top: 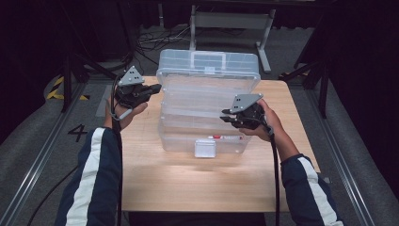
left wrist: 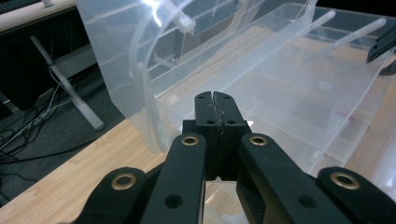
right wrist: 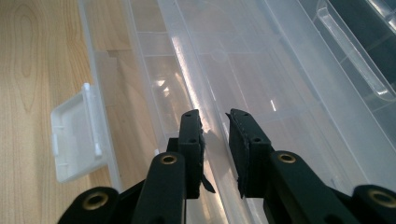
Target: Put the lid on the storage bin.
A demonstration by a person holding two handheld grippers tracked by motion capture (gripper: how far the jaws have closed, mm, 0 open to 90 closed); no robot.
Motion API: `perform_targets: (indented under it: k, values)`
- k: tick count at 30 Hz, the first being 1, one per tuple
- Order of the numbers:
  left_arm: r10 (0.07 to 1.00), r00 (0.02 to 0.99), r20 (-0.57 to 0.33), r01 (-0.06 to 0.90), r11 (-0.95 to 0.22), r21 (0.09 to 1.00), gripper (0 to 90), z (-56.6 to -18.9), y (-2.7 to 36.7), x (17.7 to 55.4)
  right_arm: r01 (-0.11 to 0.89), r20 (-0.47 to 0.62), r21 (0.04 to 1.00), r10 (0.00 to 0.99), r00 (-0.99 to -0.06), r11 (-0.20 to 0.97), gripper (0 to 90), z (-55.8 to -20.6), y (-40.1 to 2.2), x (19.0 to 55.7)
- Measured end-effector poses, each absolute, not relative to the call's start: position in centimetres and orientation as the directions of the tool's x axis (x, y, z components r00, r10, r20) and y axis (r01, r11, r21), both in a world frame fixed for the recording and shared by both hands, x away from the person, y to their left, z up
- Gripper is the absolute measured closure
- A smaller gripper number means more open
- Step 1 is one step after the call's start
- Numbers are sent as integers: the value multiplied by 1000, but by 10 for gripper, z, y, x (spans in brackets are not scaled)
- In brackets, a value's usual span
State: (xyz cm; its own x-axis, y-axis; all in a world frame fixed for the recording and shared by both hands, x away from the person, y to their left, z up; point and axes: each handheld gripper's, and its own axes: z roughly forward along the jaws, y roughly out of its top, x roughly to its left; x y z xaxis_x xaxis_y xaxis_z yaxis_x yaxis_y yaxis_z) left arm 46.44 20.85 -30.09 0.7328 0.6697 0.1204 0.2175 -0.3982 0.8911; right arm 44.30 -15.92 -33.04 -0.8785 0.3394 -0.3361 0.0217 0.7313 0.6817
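A: Starting at the left of the high view, the left gripper [top: 151,89] is held up off the table [top: 141,183], just beside the left edge of the clear plastic organiser box [top: 207,117]. Jaws?

B: Pressed flat together in the left gripper view, nothing between them. Their tips [left wrist: 215,100] point at the box's left end, where the raised lid [left wrist: 116,60] curves up.

A: The box sits mid-table with its lid [top: 209,66] standing open at the far side and its white latch [top: 205,148] hanging at the near edge.

B: There's a red-and-white pen-like item [top: 226,137] inside near the front wall.

A: Over to the right: the right gripper [top: 227,116] reaches across the box's right half.

B: In the right gripper view its jaws stand a narrow gap apart, straddling a thin clear tray rim [right wrist: 210,135]. Whether the pads actually press it, I cannot tell. The latch [right wrist: 77,135] lies off to the left on the wood.
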Motion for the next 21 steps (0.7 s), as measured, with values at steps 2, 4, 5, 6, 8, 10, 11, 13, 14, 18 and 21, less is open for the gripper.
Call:
perform_targets:
  k: [2,4,5,6,8,10,11,13,14,18,21]
  values:
    - [669,734,115,218,-393,894,900,-300,209,465,20,-337,682,339,-878,731,752,-331,-159,443]
    - [670,735,108,220,-386,896,900,-299,209,466,21,-336,682,339,-879,731,752,-331,-159,443]
    - [668,736,110,219,-388,895,900,-299,209,466,22,-336,682,340,-879,731,752,-331,-160,442]
    - [669,735,116,215,-392,895,900,-299,208,467,25,-333,684,342,-879,729,752,-331,-160,442]
    - [669,735,113,215,-388,896,900,-299,206,467,23,-336,683,342,-878,730,751,-332,-160,441]
    - [669,736,109,214,-382,899,900,-299,206,467,23,-336,683,342,-877,730,751,-332,-160,441]
    - [669,735,106,214,-378,901,900,-299,206,467,19,-342,681,341,-876,732,750,-332,-160,441]
    - [668,739,87,218,-359,907,900,-299,208,468,20,-341,679,340,-876,734,749,-332,-160,440]
    - [671,736,87,220,-359,907,900,-299,208,468,21,-342,679,341,-876,734,748,-332,-160,440]
    - [675,732,94,221,-365,904,900,-300,208,467,18,-348,670,335,-875,742,748,-332,-160,439]
    - [671,736,96,223,-373,901,900,-302,207,467,20,-343,668,332,-879,744,747,-334,-160,438]
